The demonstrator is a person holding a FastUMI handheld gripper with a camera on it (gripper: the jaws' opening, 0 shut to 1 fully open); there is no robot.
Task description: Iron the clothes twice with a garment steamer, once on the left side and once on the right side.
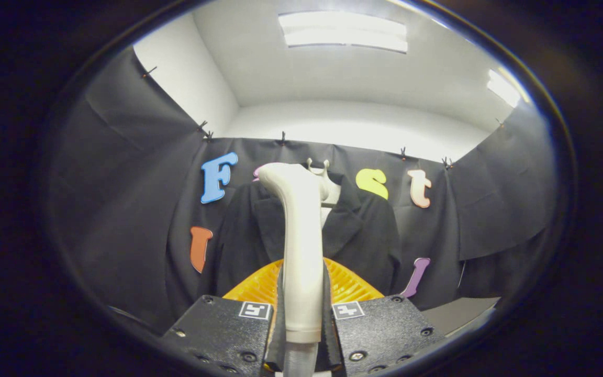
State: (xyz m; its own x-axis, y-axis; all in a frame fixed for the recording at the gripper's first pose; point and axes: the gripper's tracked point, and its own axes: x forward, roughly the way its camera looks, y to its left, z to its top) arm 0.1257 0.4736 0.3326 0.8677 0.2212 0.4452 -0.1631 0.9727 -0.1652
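Note:
A white garment steamer [300, 246] stands upright between my fingers, its handle running up from them and its head bent left at the top. My gripper [301, 319] is shut on the steamer's handle, with a finger pressing on each side. Beyond the steamer a black jacket [369, 235] hangs on a white hanger [325, 170] against the booth's back wall. The steamer hides the middle of the jacket; its head is level with the collar. I cannot tell whether the head touches the cloth.
Black cloth walls close the booth on the left, back and right. A grey surface [458, 311] shows low at the right, below the jacket. A ceiling light panel [343, 31] glows overhead.

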